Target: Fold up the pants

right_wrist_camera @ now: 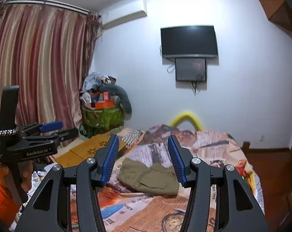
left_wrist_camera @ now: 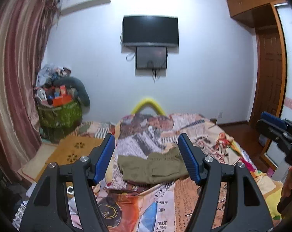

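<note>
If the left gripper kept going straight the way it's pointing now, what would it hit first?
Probably the olive pants folded on the bed. The left gripper is open, empty and angled slightly down toward them; depth is hard to judge, so it might reach the bedspread just beyond.

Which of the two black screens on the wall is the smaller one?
The lower screen, hanging just under the big TV. It is narrower, and a cable dangles below it.
</note>
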Demonstrator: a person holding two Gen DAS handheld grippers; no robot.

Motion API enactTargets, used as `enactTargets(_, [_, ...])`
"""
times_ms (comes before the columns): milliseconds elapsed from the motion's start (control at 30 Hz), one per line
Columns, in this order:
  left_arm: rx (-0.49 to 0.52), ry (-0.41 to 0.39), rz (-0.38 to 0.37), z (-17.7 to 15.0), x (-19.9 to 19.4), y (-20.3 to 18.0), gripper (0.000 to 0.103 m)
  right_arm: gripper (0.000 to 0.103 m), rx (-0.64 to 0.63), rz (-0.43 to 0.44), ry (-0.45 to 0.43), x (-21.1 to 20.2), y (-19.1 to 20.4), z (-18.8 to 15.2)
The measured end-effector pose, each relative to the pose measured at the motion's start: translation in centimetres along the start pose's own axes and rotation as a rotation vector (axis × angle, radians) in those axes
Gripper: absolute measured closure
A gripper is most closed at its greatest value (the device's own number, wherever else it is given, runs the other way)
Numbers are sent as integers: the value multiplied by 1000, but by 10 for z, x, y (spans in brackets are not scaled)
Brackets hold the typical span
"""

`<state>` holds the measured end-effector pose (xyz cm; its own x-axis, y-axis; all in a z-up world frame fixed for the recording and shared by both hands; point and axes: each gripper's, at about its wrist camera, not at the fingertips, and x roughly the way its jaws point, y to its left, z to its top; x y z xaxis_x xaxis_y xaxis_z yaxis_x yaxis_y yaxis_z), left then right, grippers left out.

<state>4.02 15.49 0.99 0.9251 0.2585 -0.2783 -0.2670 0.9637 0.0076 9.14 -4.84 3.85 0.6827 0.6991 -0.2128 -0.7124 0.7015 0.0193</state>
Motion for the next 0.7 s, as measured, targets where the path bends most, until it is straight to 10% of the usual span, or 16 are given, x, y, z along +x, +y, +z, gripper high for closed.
enactTargets(100, [27,-50,19,-1,-21,-10,25,54,-4,-21,-28,-11,6,0])
enactTargets(467, [20,-109,-8,-14,-51,-26,1,0,3,-95,-64,-29,13,-2])
enactTargets(700, [12,-111,-18,-13,-56,-27,0,0,3,-102,-57,-33,14,-5])
